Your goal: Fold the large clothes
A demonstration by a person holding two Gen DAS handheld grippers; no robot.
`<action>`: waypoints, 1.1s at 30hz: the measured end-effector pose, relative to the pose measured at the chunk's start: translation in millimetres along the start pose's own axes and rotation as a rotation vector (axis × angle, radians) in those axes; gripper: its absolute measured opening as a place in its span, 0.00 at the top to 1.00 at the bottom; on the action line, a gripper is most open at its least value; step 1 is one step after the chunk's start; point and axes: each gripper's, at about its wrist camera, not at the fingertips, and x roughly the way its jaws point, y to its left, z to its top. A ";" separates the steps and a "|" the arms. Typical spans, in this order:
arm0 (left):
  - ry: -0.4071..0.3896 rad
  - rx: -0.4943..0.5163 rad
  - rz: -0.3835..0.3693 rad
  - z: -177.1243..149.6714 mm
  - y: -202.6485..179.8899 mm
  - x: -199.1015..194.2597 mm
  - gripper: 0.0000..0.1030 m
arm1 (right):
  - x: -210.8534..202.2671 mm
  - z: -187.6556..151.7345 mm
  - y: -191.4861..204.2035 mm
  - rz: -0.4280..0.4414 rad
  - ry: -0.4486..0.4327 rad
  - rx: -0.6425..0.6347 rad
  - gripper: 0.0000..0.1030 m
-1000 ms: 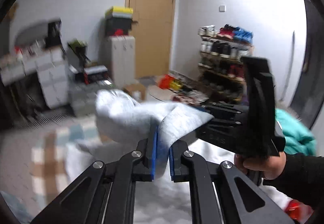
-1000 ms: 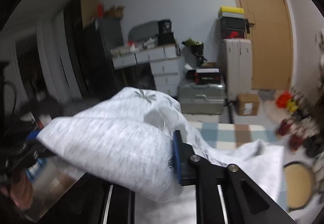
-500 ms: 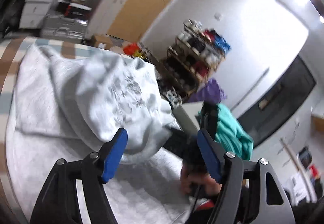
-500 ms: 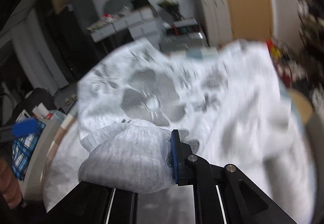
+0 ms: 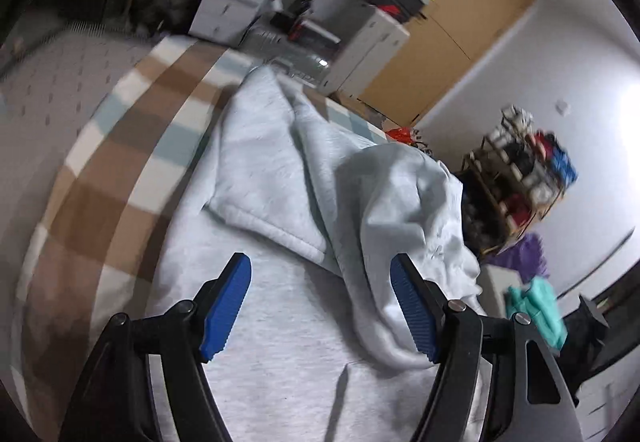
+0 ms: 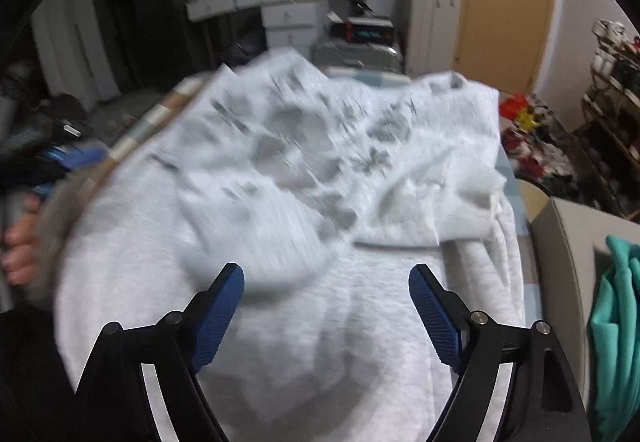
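**Both grippers spread above a grey sweatshirt on a checked blanket**

A light grey sweatshirt (image 5: 280, 178) lies spread over a blanket (image 5: 120, 170) checked in brown, white and pale blue. In the left wrist view a folded part with a ribbed hem lies across the middle of the garment, and a rumpled fold rises to the right of it, running down toward the near right.

The left gripper (image 5: 320, 306) hovers over the near part of the sweatshirt with its blue-padded fingers (image 5: 226, 306) spread wide. The rumpled fold lies just beside the right pad; nothing is pinched between the two.

The right gripper (image 6: 326, 316) also hangs above the garment, and its jaws are opening, the blue pads (image 6: 218, 316) already far apart. A blurred bulge of grey cloth with a dark printed pattern (image 6: 304, 146) sits just beyond the left pad; the pads press on nothing. At the far left edge of this view a hand (image 6: 20, 246) shows beside the blanket's edge, blurred.

To the right, a teal garment (image 6: 616, 322) lies off the sweatshirt. Far behind stand a wooden door (image 6: 504, 2), a white cabinet (image 6: 432, 18) stacked with boxes, white drawers (image 6: 288, 10) and a shoe rack (image 5: 524, 178).
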 end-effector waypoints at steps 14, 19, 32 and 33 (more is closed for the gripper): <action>0.013 -0.043 0.101 -14.4 26.6 -1.1 0.34 | 132.1 140.6 36.7 0.114 0.153 0.196 0.23; 0.004 0.029 0.174 -19.0 24.5 -3.2 0.34 | 166.4 171.2 29.8 0.004 0.224 0.254 0.92; -0.064 0.221 0.243 -26.4 -3.7 -1.7 0.34 | 51.9 170.3 24.1 0.010 -0.250 0.138 0.95; -0.072 0.243 0.249 -27.8 -7.1 -1.9 0.34 | 54.6 150.5 23.2 0.005 -0.229 0.123 0.95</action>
